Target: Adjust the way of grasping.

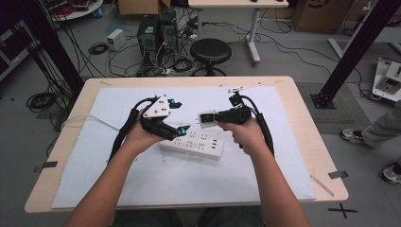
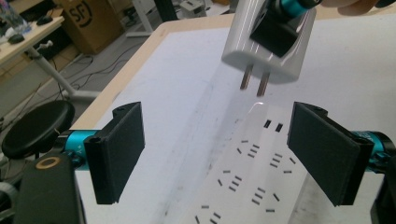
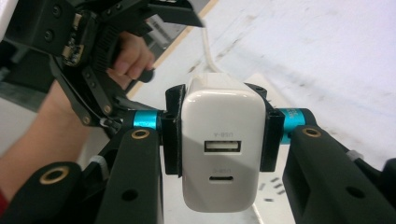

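A white power strip (image 1: 194, 144) lies near the middle of the tabletop (image 1: 302, 123), on a white mat (image 1: 142, 184) that covers most of it. The right gripper (image 1: 204, 119) is clenched on a white wall charger (image 3: 219, 149), holding it just above the strip's far end with its two prongs (image 2: 254, 83) aimed at the sockets, not yet touching. The left gripper (image 2: 219, 154) stands released, its jaws wide on either side of the strip, pressing on nothing. Beyond the tabletop's far edge, a black stool (image 1: 210, 51) and loose cables (image 1: 97, 48) sit on the floor.
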